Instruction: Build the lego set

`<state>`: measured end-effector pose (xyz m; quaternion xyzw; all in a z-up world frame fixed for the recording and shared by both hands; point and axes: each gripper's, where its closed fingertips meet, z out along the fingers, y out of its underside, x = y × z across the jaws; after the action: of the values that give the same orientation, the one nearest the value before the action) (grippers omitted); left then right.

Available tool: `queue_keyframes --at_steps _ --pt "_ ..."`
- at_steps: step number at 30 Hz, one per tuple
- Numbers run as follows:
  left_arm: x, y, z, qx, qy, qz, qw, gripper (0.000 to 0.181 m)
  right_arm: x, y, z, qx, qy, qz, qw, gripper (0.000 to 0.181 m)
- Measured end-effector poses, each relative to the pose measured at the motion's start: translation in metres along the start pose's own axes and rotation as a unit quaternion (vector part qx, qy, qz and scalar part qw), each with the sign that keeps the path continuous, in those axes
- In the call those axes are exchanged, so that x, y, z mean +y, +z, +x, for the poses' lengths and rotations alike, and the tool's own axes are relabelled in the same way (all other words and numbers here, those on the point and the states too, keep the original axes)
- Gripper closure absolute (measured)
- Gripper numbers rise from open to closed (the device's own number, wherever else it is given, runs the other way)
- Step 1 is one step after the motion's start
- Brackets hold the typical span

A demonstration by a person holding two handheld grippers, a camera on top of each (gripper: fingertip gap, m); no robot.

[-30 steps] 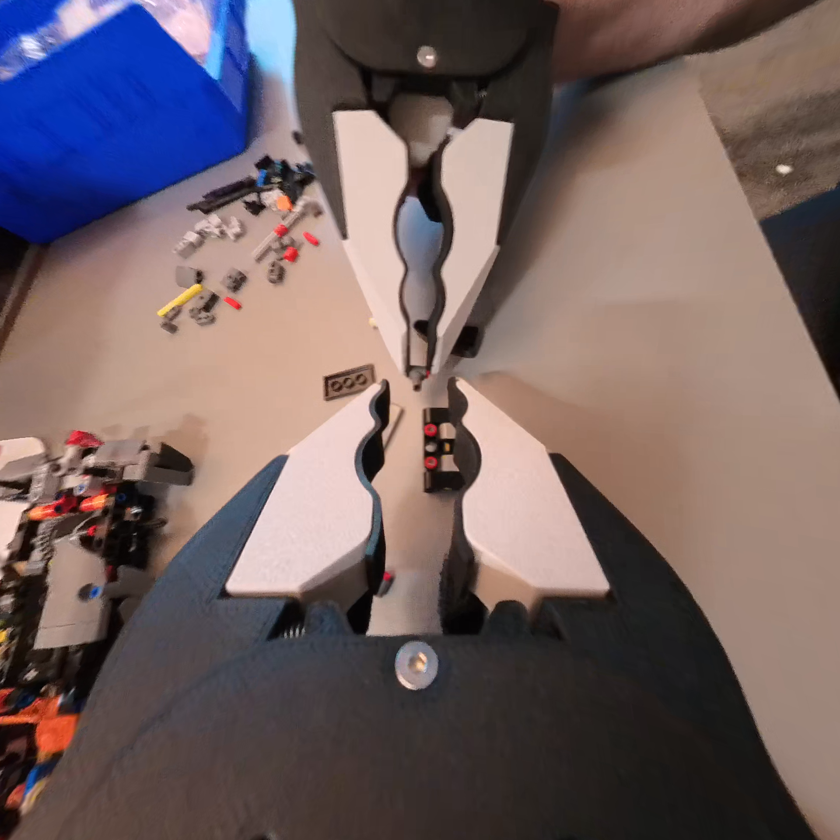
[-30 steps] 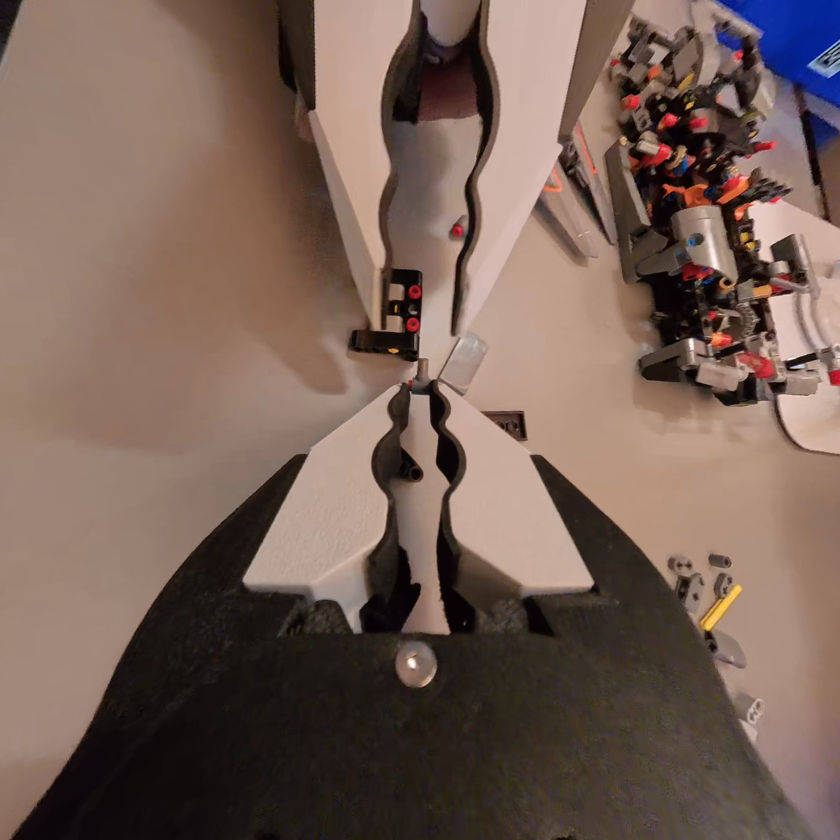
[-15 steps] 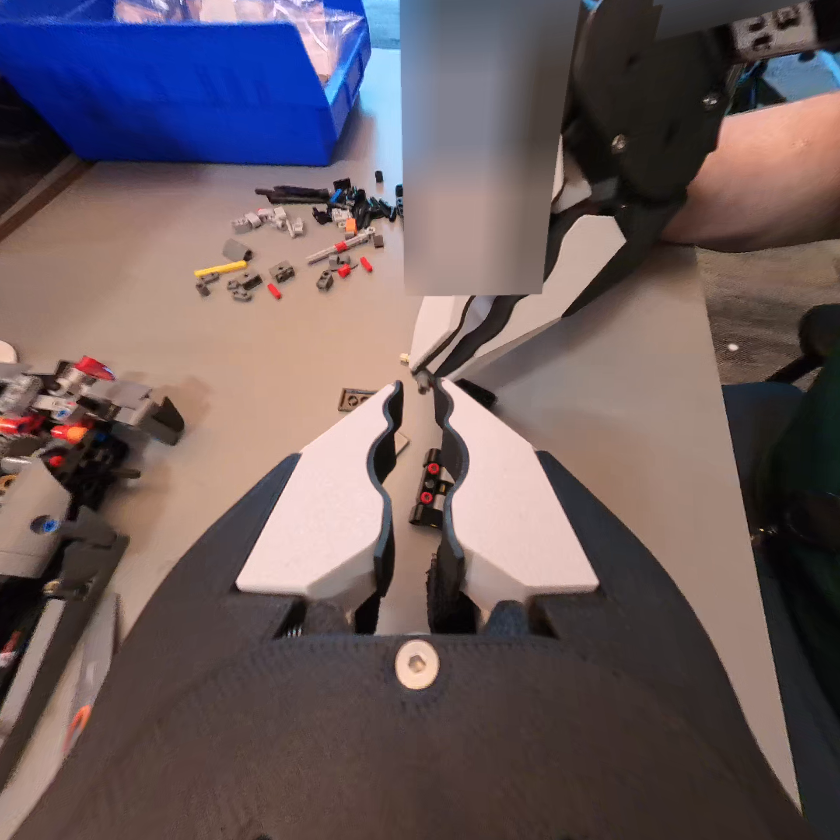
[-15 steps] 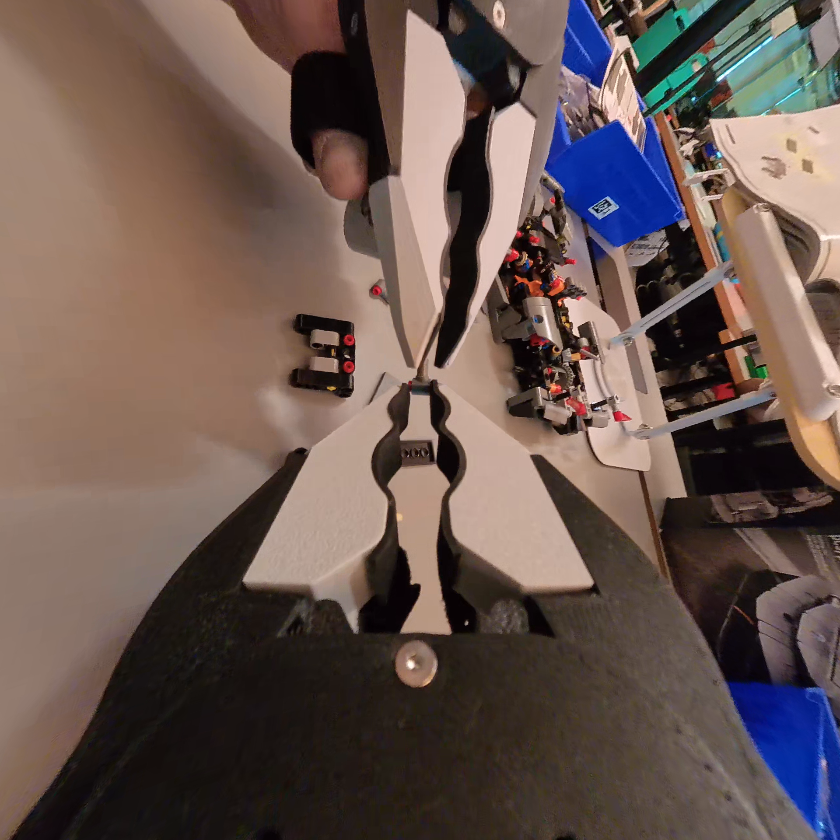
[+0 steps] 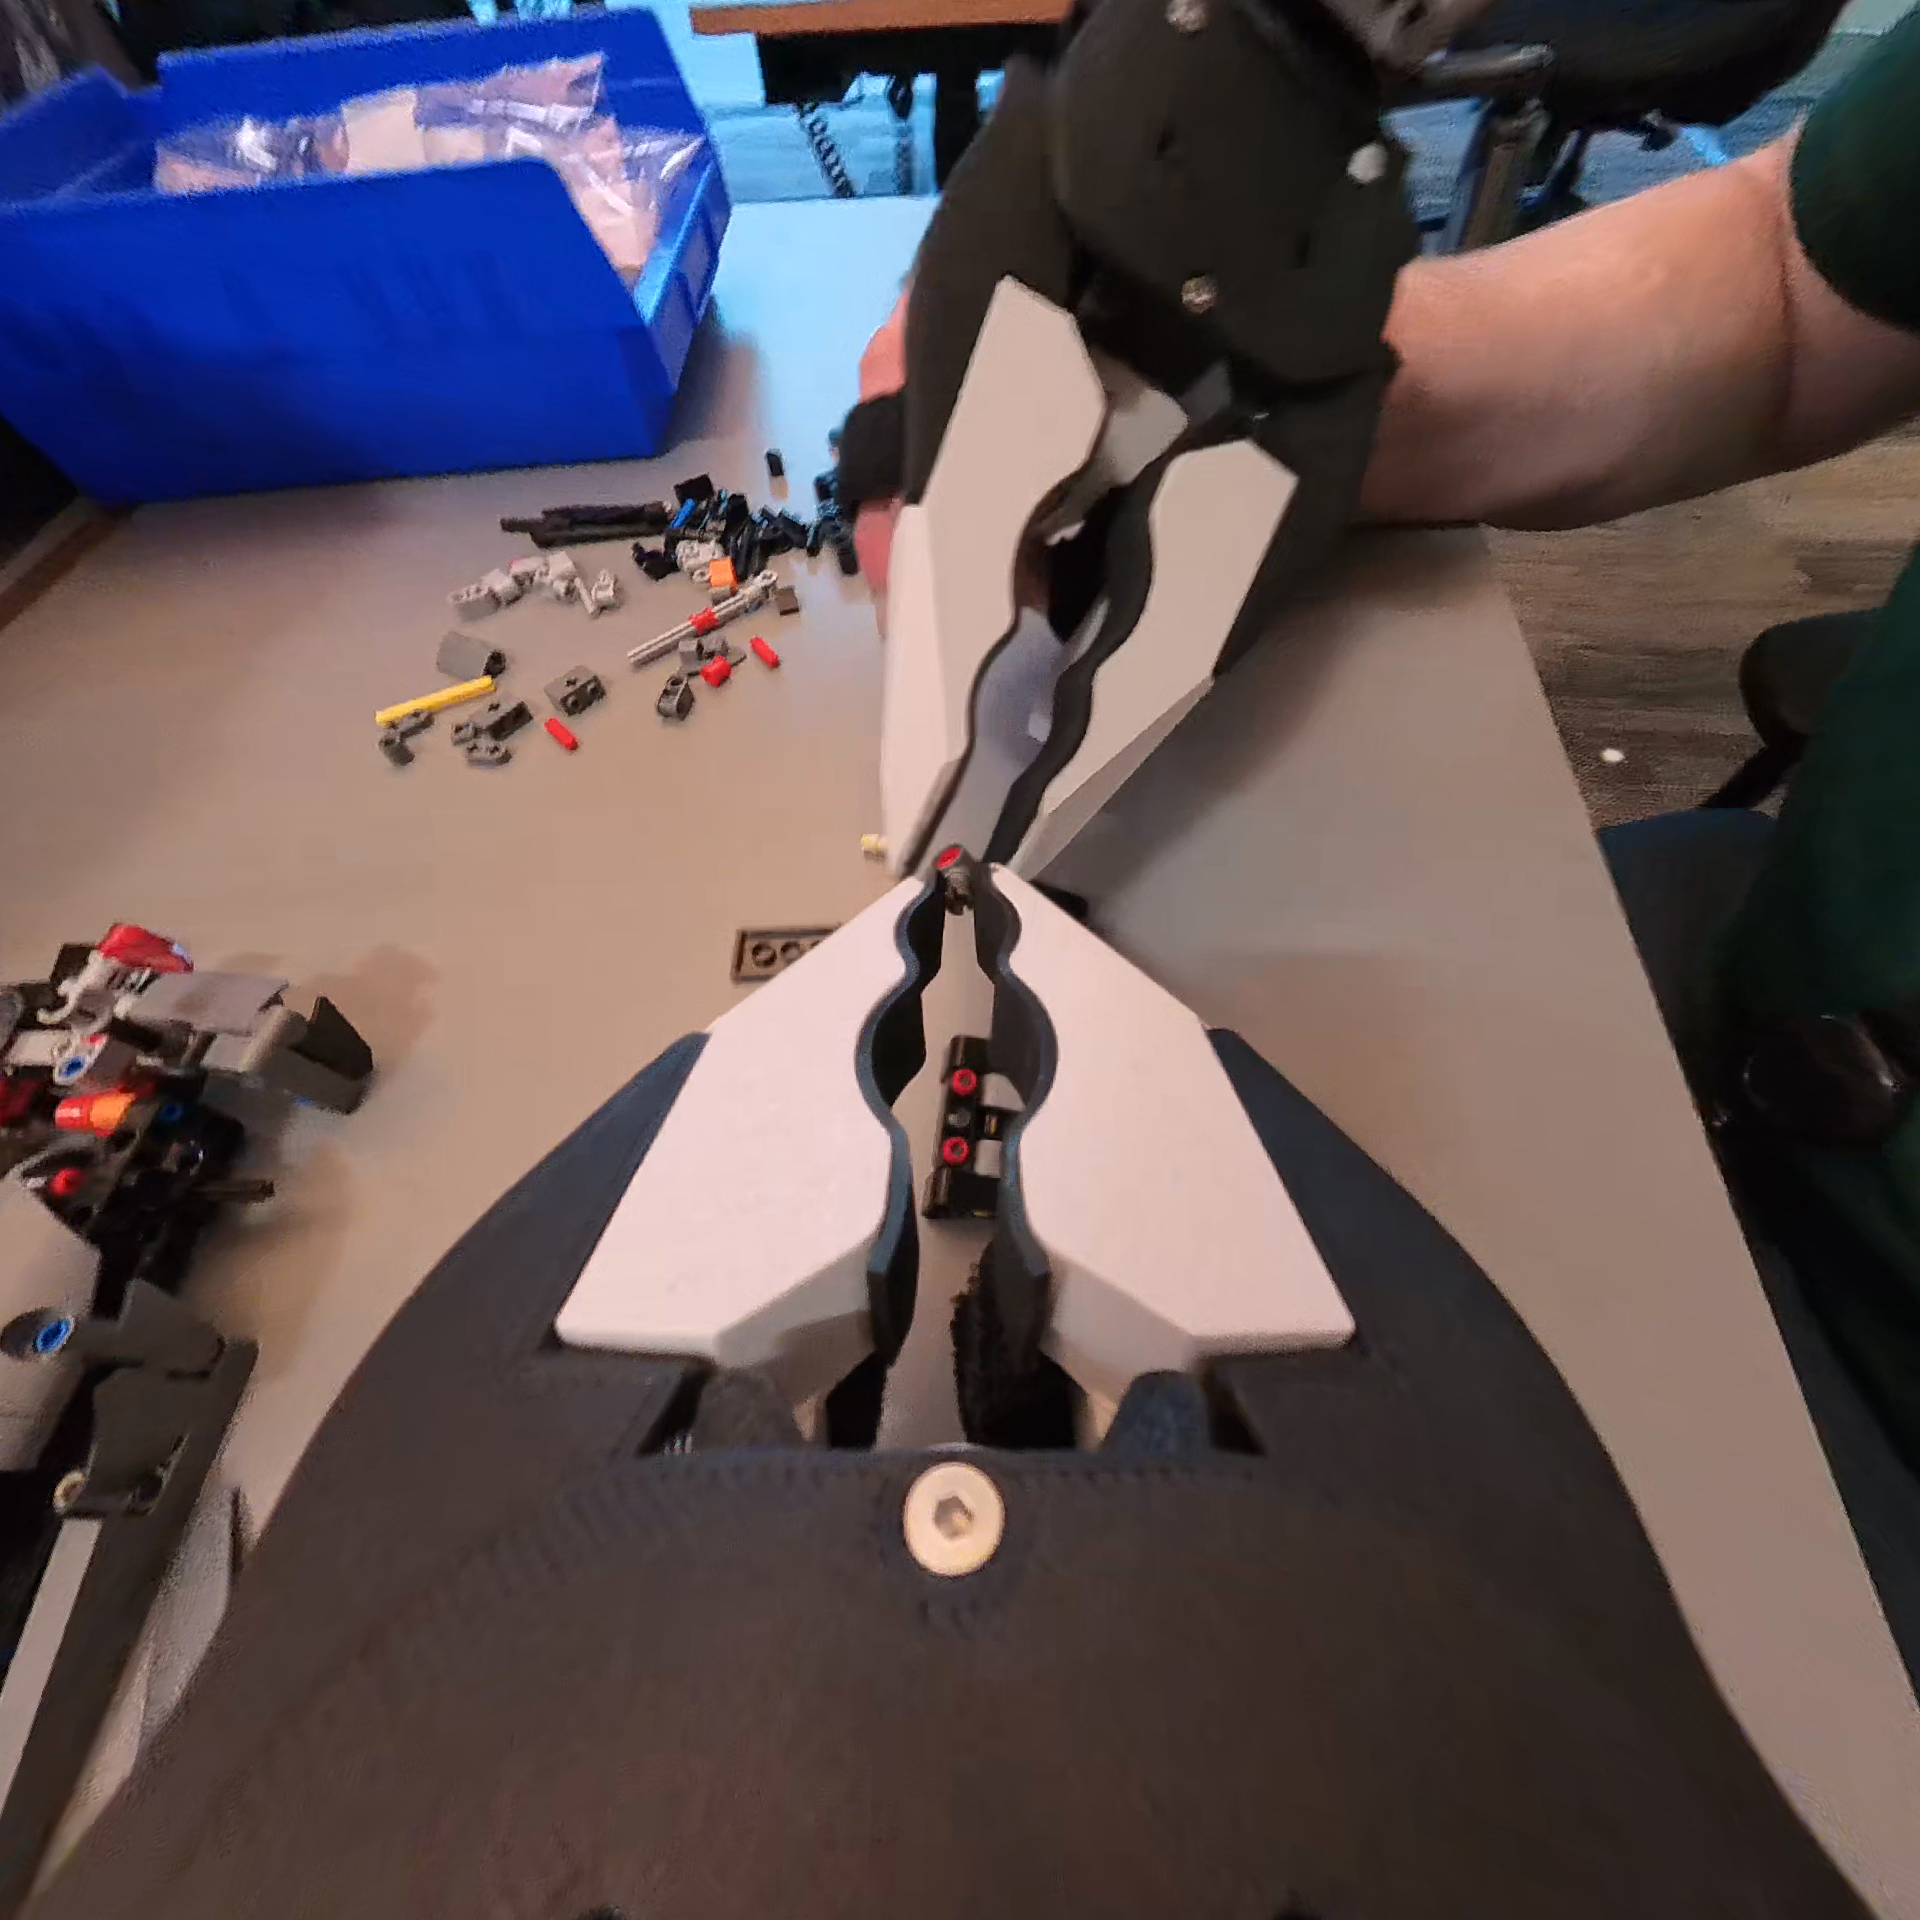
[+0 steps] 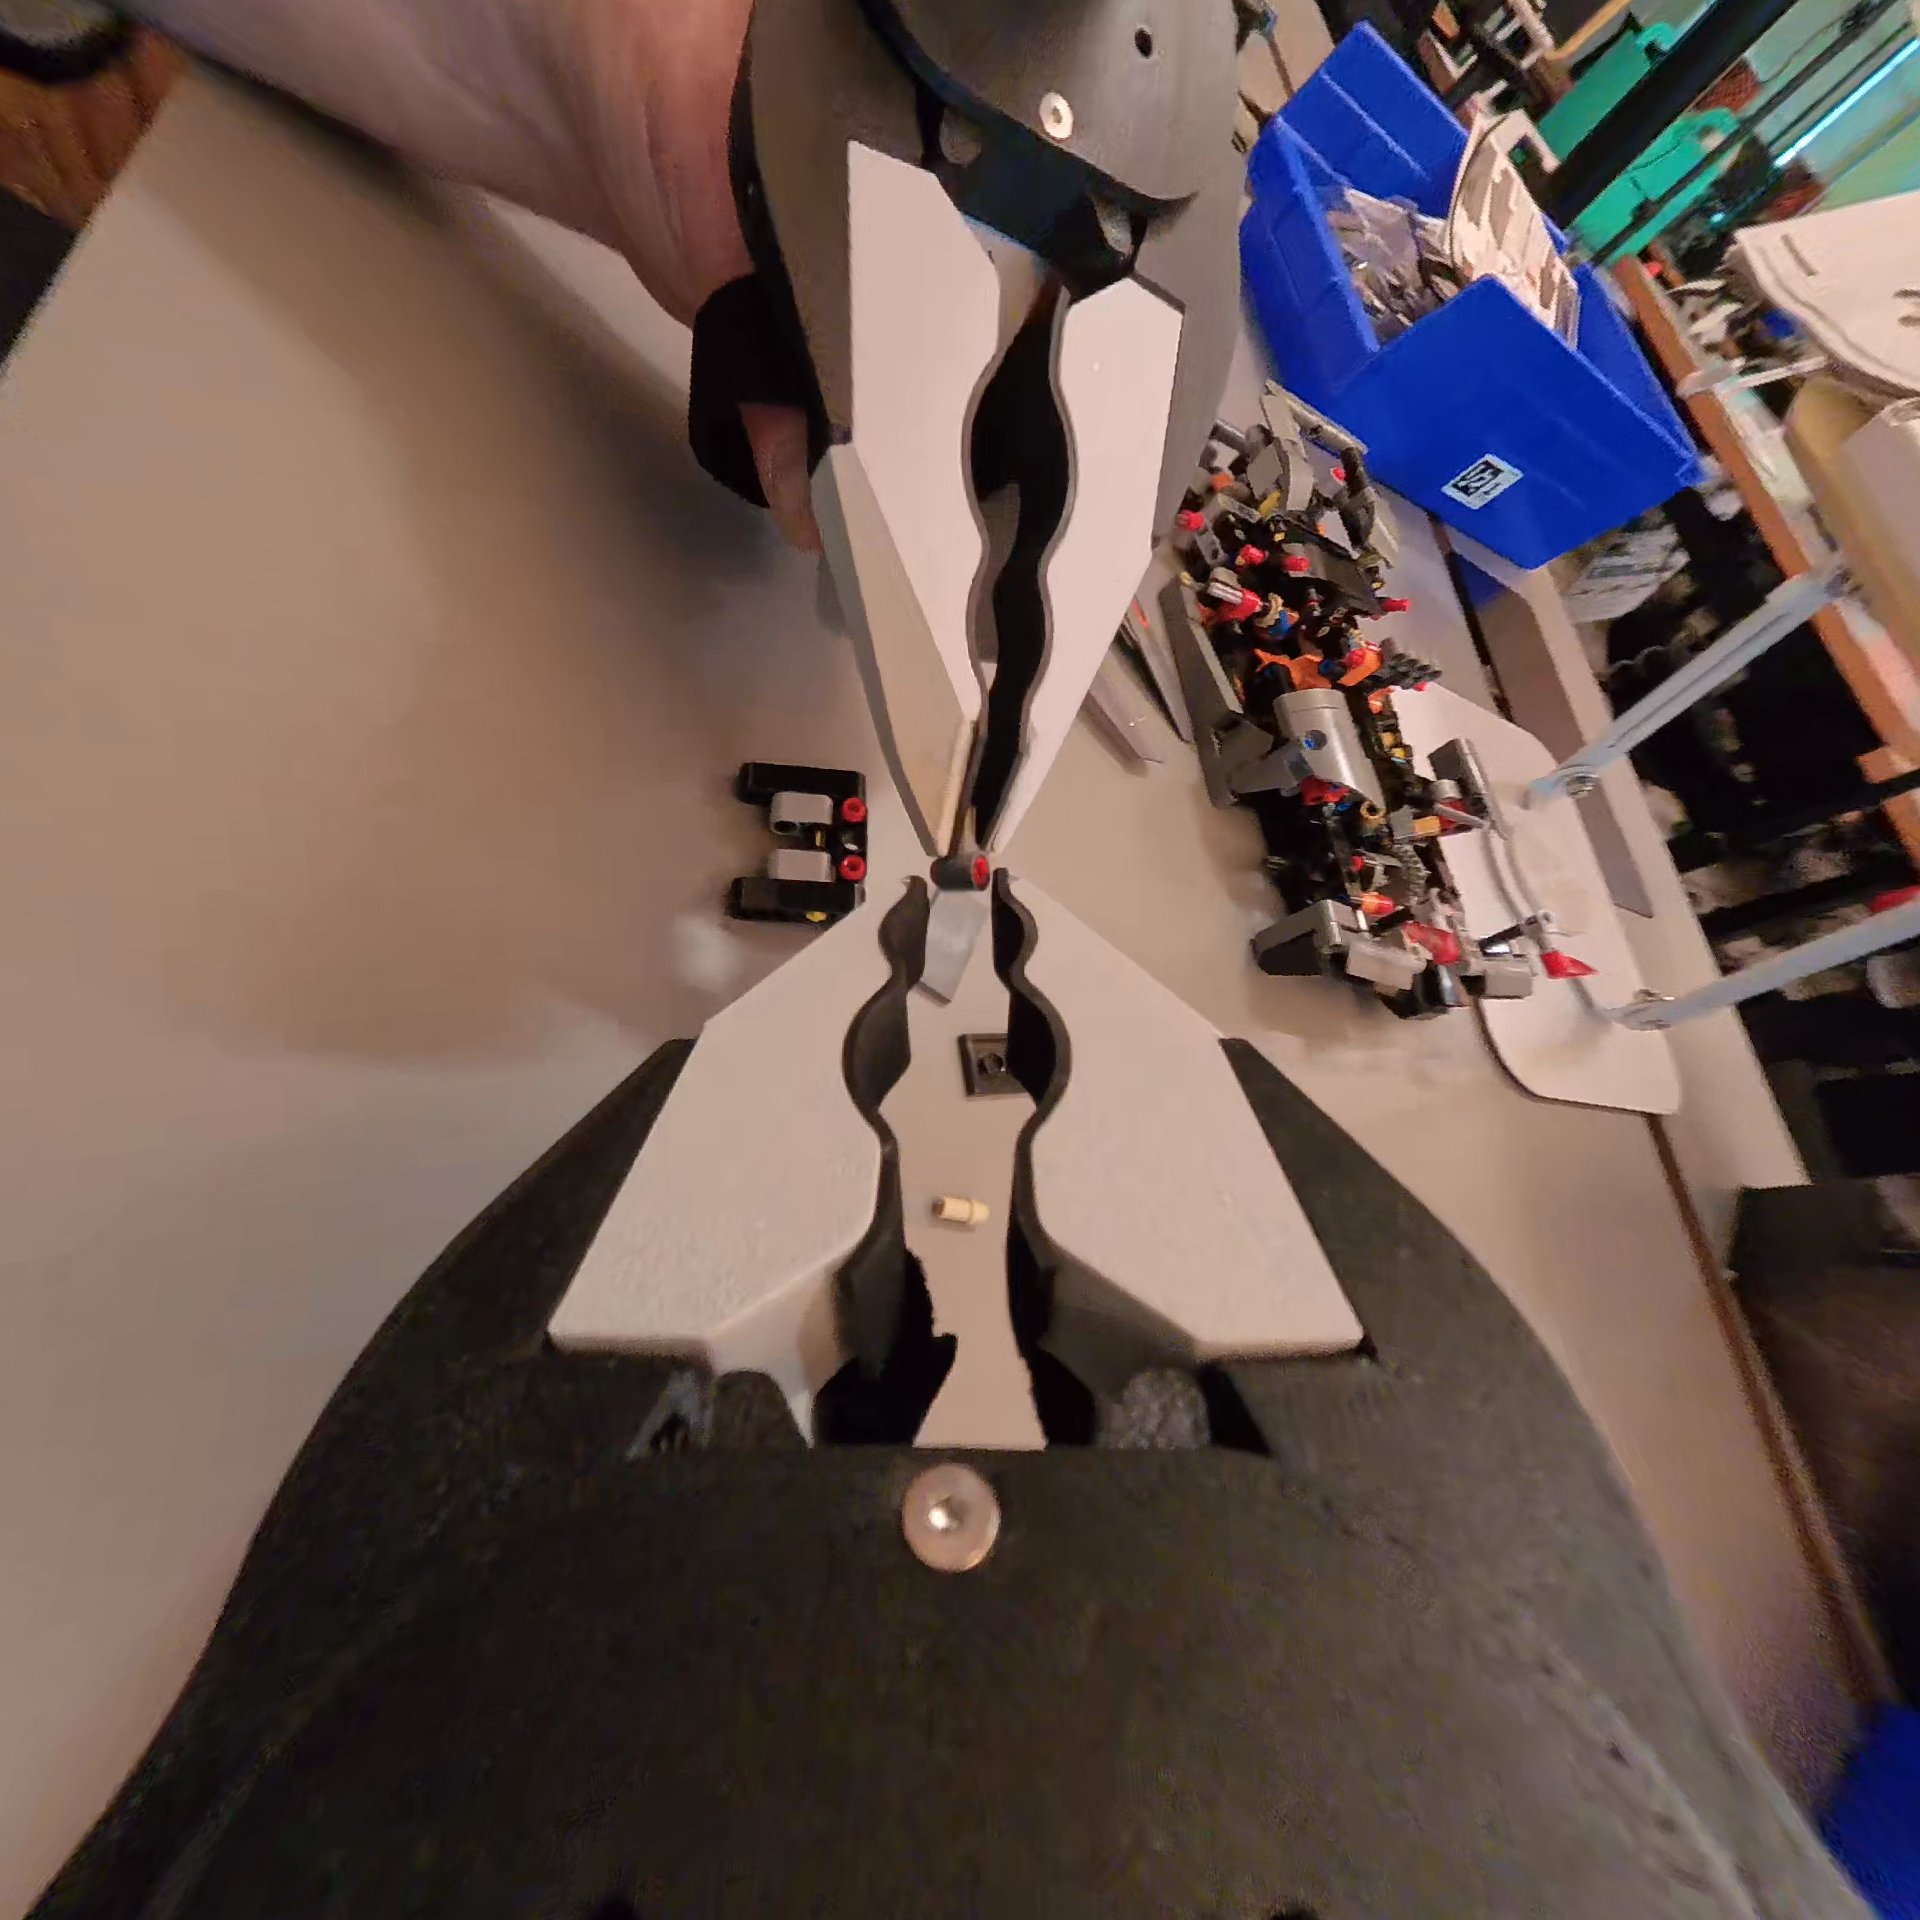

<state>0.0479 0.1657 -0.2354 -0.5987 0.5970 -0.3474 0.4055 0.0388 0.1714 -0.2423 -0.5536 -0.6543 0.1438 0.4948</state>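
Note:
My left gripper (image 5: 956,883) is shut on a small dark grey piece with a red pin (image 5: 949,862), held above the table. My right gripper (image 6: 958,883) meets it tip to tip. Its jaws stand slightly apart on either side of the same piece (image 6: 961,871). In the right wrist view the left gripper (image 6: 964,836) comes down from the top. A black frame with red pins (image 5: 961,1132) lies on the table under my left fingers and also shows in the right wrist view (image 6: 800,842). The partly built model (image 5: 135,1091) lies at the left.
Loose small pieces (image 5: 623,623) lie in front of a blue bin (image 5: 312,312). A dark flat plate (image 6: 987,1060), a tan peg (image 6: 958,1208) and a grey tile (image 6: 951,956) lie under the right gripper. The table edge (image 5: 1558,935) runs along the right. Less than 4 cm separates the two grippers' tips. The partly built model (image 5: 135,1091) is about equally far from each gripper, around 20 centimeters.
My left gripper has closed from wide open onto the small piece that my right gripper held. The right jaws have parted slightly. Both grippers have risen and tilted.

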Motion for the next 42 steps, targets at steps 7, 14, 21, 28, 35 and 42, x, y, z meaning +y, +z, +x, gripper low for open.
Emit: queue_keyframes --at_steps 7,14,21,28,35,42 --pt "-0.006 -0.001 0.002 0.037 -0.066 0.032 0.997 0.178 -0.003 -0.001 0.002 0.026 -0.038 0.002 0.999 0.169" --pt "-0.007 0.000 0.002 0.057 -0.104 0.047 0.992 0.178 -0.002 -0.002 0.002 0.027 -0.044 -0.009 0.999 0.174" --pt "-0.011 -0.001 0.000 0.056 -0.118 0.063 0.989 0.178 -0.004 -0.003 0.005 0.035 -0.038 -0.001 0.999 0.172" --pt "-0.015 -0.003 0.002 0.068 -0.132 0.079 0.986 0.178 -0.007 -0.005 0.006 0.042 -0.047 0.004 0.998 0.174" --pt "-0.013 -0.002 -0.001 0.066 -0.139 0.084 0.985 0.178 -0.008 -0.006 0.007 0.043 -0.043 0.007 0.998 0.172" --pt "-0.015 -0.003 -0.001 0.072 -0.145 0.091 0.983 0.178 -0.009 -0.007 0.007 0.043 -0.038 0.012 0.998 0.172"
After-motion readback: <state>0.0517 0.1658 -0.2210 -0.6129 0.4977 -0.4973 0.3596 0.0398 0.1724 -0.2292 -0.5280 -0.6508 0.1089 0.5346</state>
